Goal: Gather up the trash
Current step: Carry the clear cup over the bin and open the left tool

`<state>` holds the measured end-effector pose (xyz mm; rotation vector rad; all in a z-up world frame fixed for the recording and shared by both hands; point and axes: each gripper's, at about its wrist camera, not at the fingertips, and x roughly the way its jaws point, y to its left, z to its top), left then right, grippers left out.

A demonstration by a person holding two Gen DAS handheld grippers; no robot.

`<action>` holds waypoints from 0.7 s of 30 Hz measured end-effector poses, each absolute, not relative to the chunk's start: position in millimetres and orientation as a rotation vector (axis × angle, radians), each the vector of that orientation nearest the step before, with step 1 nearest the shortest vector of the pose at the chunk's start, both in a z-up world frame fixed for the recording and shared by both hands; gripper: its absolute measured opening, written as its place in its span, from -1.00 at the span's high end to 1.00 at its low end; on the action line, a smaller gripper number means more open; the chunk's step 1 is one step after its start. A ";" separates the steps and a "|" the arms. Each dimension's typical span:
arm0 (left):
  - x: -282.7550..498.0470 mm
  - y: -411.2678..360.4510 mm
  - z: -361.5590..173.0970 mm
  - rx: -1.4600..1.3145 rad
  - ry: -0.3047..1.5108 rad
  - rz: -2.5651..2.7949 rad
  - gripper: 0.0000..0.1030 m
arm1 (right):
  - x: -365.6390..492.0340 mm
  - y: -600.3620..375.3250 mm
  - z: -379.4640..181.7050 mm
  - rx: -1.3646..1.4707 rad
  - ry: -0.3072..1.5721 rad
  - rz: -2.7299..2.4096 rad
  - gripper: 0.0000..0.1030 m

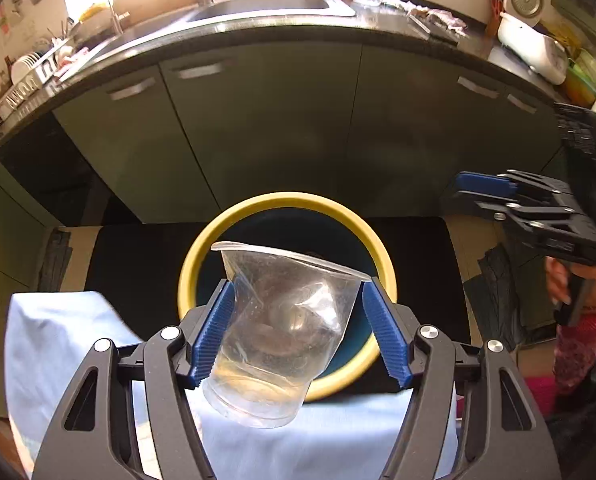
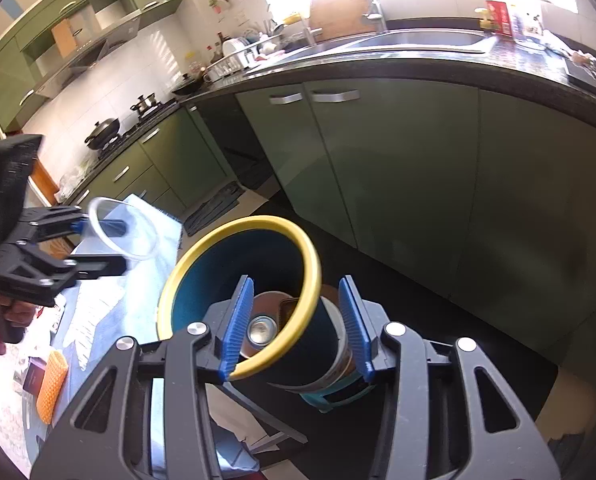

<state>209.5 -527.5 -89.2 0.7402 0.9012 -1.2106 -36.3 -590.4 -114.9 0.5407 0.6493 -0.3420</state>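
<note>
My left gripper [image 1: 298, 328] is shut on a clear plastic cup [image 1: 281, 332], squeezed and tilted, held above the blue cloth and just in front of the trash bin's mouth. The bin [image 1: 285, 202] is dark blue with a yellow rim. In the right wrist view the bin [image 2: 298, 240] stands past the edge of the cloth-covered table, with a can [image 2: 262, 330] and other trash inside. My right gripper [image 2: 295, 324] is open, its pads on either side of the bin's near rim, touching nothing. The left gripper with the cup [image 2: 123, 240] shows at the left.
Green kitchen cabinets [image 1: 277, 120] under a dark counter with a sink [image 1: 265, 4] stand behind the bin. A black mat [image 2: 438, 360] lies under it. An orange sponge [image 2: 51, 384] lies on the table at the left. My right gripper [image 1: 538, 216] hovers at the right.
</note>
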 end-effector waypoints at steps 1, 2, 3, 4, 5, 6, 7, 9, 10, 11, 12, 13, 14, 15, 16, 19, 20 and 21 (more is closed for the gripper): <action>211.6 -534.6 -96.6 0.744 0.919 -1.206 -0.30 | -37.6 -593.0 -115.8 0.545 0.649 -0.347 0.09; 214.1 -538.0 -102.9 0.746 0.931 -1.198 -0.31 | -38.4 -594.7 -117.1 0.550 0.649 -0.351 0.07; 217.4 -543.2 -111.2 0.751 0.944 -1.185 -0.32 | -39.1 -596.9 -118.4 0.554 0.652 -0.354 0.06; 220.0 -546.0 -117.6 0.755 0.954 -1.177 -0.36 | -39.4 -598.6 -119.1 0.554 0.654 -0.356 0.05; 221.6 -549.2 -122.7 0.759 0.961 -1.168 -0.46 | -38.6 -599.1 -119.4 0.553 0.657 -0.360 0.04; 223.2 -551.6 -126.5 0.760 0.966 -1.148 -0.48 | -38.1 -599.1 -119.7 0.551 0.659 -0.364 0.04; 224.9 -549.6 -128.4 0.756 0.969 -1.143 -0.48 | -37.2 -598.9 -119.9 0.546 0.662 -0.364 0.04; 224.6 -544.6 -122.2 0.727 0.969 -1.143 -0.50 | -34.8 -597.3 -120.1 0.539 0.668 -0.360 0.02; 225.3 -539.1 -116.0 0.711 0.962 -1.142 -0.52 | -33.4 -597.0 -120.4 0.537 0.669 -0.358 0.01; 223.4 -531.0 -105.4 0.690 0.948 -1.134 -0.55 | -31.7 -595.7 -120.6 0.535 0.671 -0.352 0.01; 222.3 -523.5 -97.0 0.674 0.937 -1.127 -0.57 | -30.0 -593.8 -121.0 0.533 0.672 -0.344 0.01; 219.8 -512.1 -84.4 0.652 0.919 -1.114 -0.58 | -29.3 -591.5 -120.8 0.532 0.674 -0.339 0.01; 218.3 -499.7 -74.4 0.634 0.905 -1.101 -0.63 | -27.3 -587.9 -121.2 0.528 0.678 -0.329 0.01; 214.5 -482.2 -58.9 0.601 0.883 -1.084 -0.66 | -25.7 -584.9 -121.3 0.526 0.680 -0.321 0.01; 212.2 -466.7 -46.3 0.573 0.866 -1.076 -0.68 | -22.7 -579.8 -121.7 0.521 0.685 -0.307 0.01; 200.8 -411.7 -12.0 0.504 0.812 -1.014 -0.72 | -12.8 -566.1 -121.2 0.498 0.702 -0.270 0.00; 198.2 -393.6 -3.1 0.487 0.796 -0.992 -0.73 | -8.8 -560.2 -119.9 0.488 0.707 -0.256 0.00; 193.2 -370.8 5.2 0.461 0.780 -0.962 -0.76 | -5.3 -554.3 -118.7 0.479 0.711 -0.242 0.00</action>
